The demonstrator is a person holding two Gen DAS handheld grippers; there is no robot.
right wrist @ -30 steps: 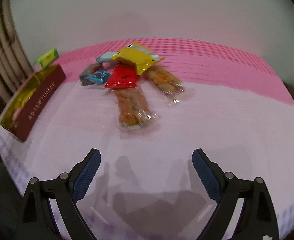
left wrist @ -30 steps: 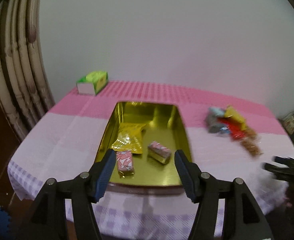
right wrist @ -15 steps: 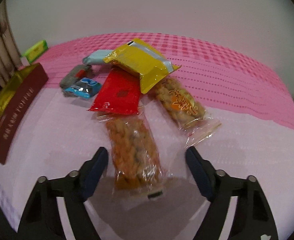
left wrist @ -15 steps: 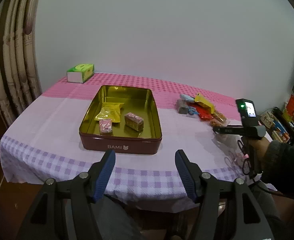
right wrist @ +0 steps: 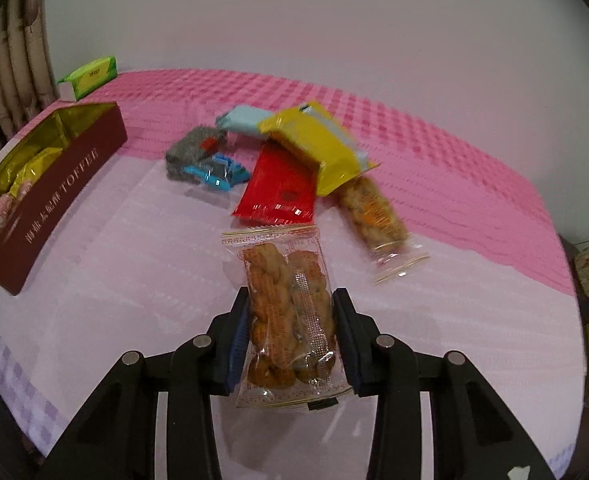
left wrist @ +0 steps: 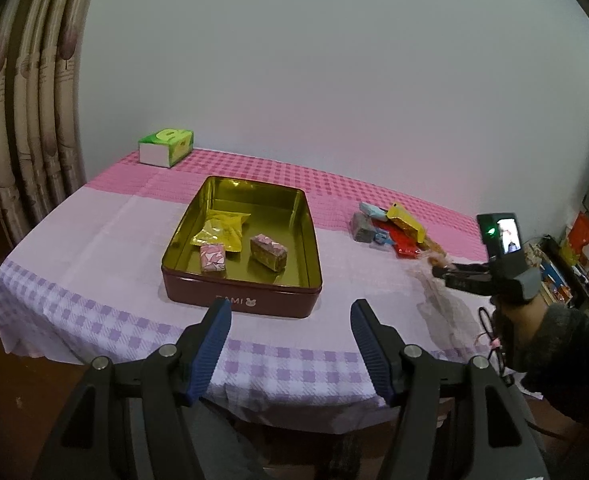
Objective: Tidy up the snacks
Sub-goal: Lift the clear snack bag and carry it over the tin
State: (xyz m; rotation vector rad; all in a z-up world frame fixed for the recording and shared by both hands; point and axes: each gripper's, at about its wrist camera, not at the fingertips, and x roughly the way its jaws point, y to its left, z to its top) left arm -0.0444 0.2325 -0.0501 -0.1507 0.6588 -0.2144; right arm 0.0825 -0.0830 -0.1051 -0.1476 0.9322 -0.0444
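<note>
A crinkly clear packet of knobbly golden twisted biscuits [right wrist: 288, 312] sits between the right gripper [right wrist: 292, 334] jaws, which are closing onto its sides, above the pink checked tablecloth [right wrist: 434, 184]. The left gripper [left wrist: 290, 346] hangs open, empty, before the maroon rectangular tin [left wrist: 242, 296].

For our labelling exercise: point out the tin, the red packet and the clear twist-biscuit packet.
tin [left wrist: 250, 302], left wrist view, front outer wall.
red packet [right wrist: 282, 188], right wrist view, middle of its face.
twist-biscuit packet [right wrist: 286, 312], right wrist view, middle, between the closing jaws.
</note>
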